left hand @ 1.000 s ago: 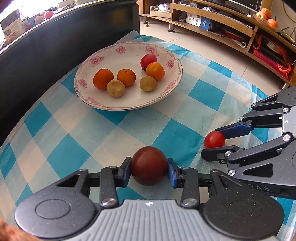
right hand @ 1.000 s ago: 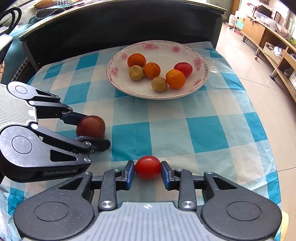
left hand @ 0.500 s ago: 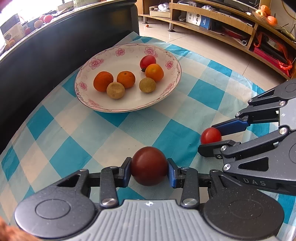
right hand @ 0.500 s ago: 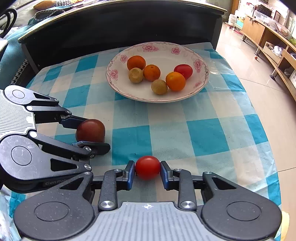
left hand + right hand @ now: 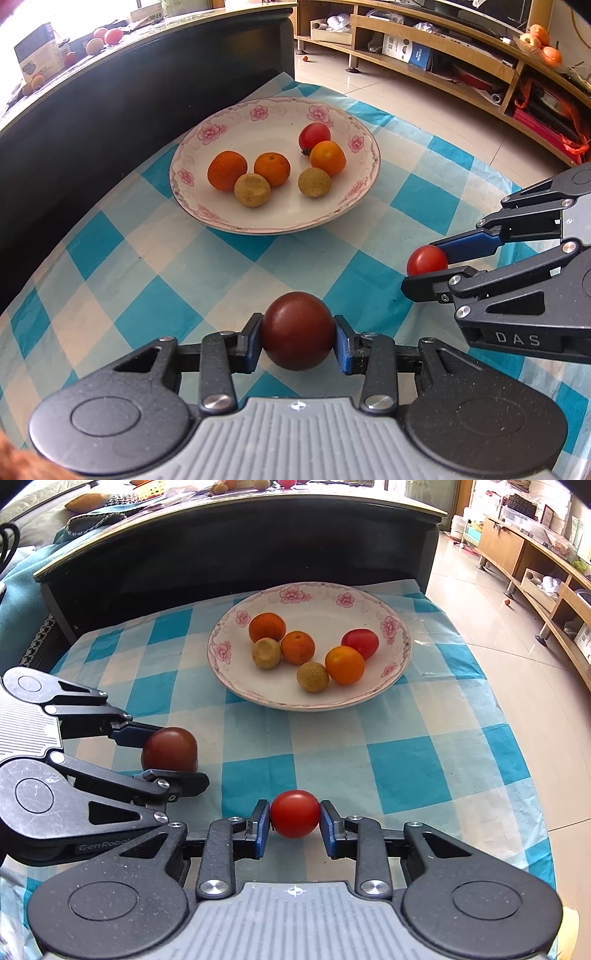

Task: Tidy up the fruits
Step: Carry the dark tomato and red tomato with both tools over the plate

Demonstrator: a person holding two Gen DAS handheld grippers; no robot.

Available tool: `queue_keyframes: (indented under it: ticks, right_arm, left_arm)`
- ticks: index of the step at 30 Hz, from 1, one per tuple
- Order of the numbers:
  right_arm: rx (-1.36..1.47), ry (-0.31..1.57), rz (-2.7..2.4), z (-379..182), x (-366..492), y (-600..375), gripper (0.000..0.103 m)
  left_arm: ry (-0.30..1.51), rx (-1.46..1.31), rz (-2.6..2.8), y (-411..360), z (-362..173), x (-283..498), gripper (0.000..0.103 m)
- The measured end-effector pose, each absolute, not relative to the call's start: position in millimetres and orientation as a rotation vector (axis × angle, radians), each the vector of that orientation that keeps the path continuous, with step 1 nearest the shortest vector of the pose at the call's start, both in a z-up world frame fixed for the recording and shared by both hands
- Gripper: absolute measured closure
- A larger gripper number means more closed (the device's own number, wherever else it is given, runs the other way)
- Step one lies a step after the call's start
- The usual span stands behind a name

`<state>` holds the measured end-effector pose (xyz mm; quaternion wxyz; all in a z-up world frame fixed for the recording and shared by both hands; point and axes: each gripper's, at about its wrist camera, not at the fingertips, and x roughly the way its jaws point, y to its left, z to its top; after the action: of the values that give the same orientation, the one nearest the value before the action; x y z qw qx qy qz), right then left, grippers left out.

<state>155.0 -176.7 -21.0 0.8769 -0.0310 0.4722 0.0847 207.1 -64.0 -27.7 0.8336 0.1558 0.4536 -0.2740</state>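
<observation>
I have a fruit in each gripper. My left gripper (image 5: 297,330) is clamped on the dark red tomato (image 5: 297,330), the blue pads (image 5: 255,341) pressing its widest part from both sides. My right gripper (image 5: 294,814) is closed on the small red tomato (image 5: 294,814), also across its middle. Both fruits sit near the front edge of the tabletop, the dark one toward the left side, and I cannot tell whether either has cleared the checked tablecloth (image 5: 406,768).

Both tomatoes are smooth, glossy and round, so I judge them slippery and easily bruised; the small one looks light and thin-skinned, the dark one heavier and firmer. Holding at the equator seems right to me, with only enough squeeze to stop them rolling out between flat pads.

The plate (image 5: 365,147) stands toward the far edge of the tabletop, white glazed ceramic with pink flowers around a shallow rim. It holds three oranges (image 5: 227,171) with dimpled matte peel, two dull brownish-yellow round fruits (image 5: 252,189) with a rough skin, and one red tomato (image 5: 314,134) by the far rim. The cloth is thin and slightly wrinkled, blue and white. On that slick glaze, I expect anything round to roll if dropped from height.
</observation>
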Motion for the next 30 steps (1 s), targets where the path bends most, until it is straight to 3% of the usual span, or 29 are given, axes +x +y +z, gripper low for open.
queue_keyframes:
  ticks: [30]
  right_arm:
    - [-0.014, 0.885, 0.161, 4.1, 183.1, -180.3, 0.08]
  left_arm:
    - [0.889, 0.281, -0.542, -67.2, -2.2, 233.0, 0.056]
